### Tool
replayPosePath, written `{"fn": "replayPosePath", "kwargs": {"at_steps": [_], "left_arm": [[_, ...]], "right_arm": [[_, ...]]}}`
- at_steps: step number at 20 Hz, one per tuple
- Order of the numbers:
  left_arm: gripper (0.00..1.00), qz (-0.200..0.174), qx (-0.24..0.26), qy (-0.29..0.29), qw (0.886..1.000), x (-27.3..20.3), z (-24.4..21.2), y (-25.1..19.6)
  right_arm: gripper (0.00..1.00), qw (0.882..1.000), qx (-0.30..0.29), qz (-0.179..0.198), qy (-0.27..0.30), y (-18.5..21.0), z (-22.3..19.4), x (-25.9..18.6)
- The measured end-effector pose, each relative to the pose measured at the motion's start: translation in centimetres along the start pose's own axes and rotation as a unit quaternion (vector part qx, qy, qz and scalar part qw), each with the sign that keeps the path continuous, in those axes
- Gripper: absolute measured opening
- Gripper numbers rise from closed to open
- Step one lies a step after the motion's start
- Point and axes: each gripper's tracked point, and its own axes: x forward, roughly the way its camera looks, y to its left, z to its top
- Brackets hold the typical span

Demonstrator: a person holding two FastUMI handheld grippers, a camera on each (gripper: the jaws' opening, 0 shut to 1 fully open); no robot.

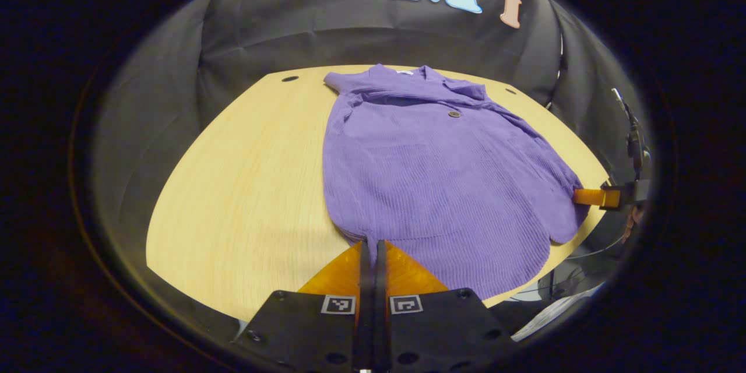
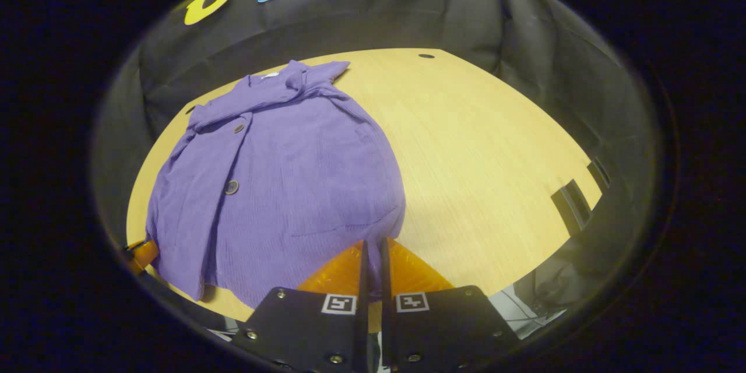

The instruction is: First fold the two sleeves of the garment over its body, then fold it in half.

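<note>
We see the purple garment (image 1: 443,175) lying flat on the wooden table (image 1: 245,198), collar at 12 o'clock and hem at 6 o'clock, near to us. The sleeves seem already laid over the body, so we judge that the fold in half is the step in hand.

The main risk, in our opinion, is that each pinch takes only the top layer of the hem. Then, when the hem is carried toward the collar, the lower layers would stay on the table and the folded sleeves could slide out. A second risk is unequal lifting: if one corner goes higher or faster, the fold line will be oblique and the cloth will bunch.

In the left gripper view, the left gripper (image 1: 373,245) has its jaws pressed nearly together at the hem's left corner, and the cloth edge seems caught between them, though we cannot tell how many layers. In the right gripper view, the right gripper (image 2: 373,243) is also closed to a narrow slit at the opposite hem corner, apparently pinching the fabric. The other gripper appears at 9 o'clock there.
</note>
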Motion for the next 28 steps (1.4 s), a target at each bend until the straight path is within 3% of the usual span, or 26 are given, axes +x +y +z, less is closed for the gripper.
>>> {"fn": "replayPosePath", "kwargs": {"at_steps": [1, 4, 6, 11, 16, 22, 28], "left_arm": [[0.07, -0.001, -0.001, 0.003, 1.000, 0.1, 0.1, 0.0], [0.07, -0.005, -0.015, 0.013, 1.000, -0.2, 0.4, 0.2], [0.07, -0.030, -0.029, 0.014, 0.999, -0.4, 1.1, -0.5], [0.07, -0.094, -0.057, -0.027, 0.994, -1.7, 6.0, -2.5], [0.07, -0.116, -0.097, -0.066, 0.986, -2.8, 11.6, -2.6], [0.07, -0.103, -0.127, -0.106, 0.981, -2.1, 18.9, -2.4], [0.07, -0.071, -0.137, -0.154, 0.976, 1.1, 27.5, -2.0]], "right_arm": [[0.04, 1.000, -0.004, 0.003, 0.009, 0.0, -0.4, -0.4], [0.02, 1.000, 0.000, 0.011, -0.005, 0.4, 0.7, -1.0], [0.02, 0.999, 0.019, 0.022, -0.021, 1.0, 1.5, -1.8], [0.02, 0.995, 0.048, 0.053, -0.068, 2.4, 5.3, -3.8], [0.01, 0.989, 0.044, 0.092, -0.109, 4.3, 11.0, -4.8], [0.01, 0.977, 0.043, 0.160, -0.133, 7.4, 18.2, -3.9], [0.01, 0.967, 0.036, 0.196, -0.161, 8.4, 26.2, -1.8]]}}
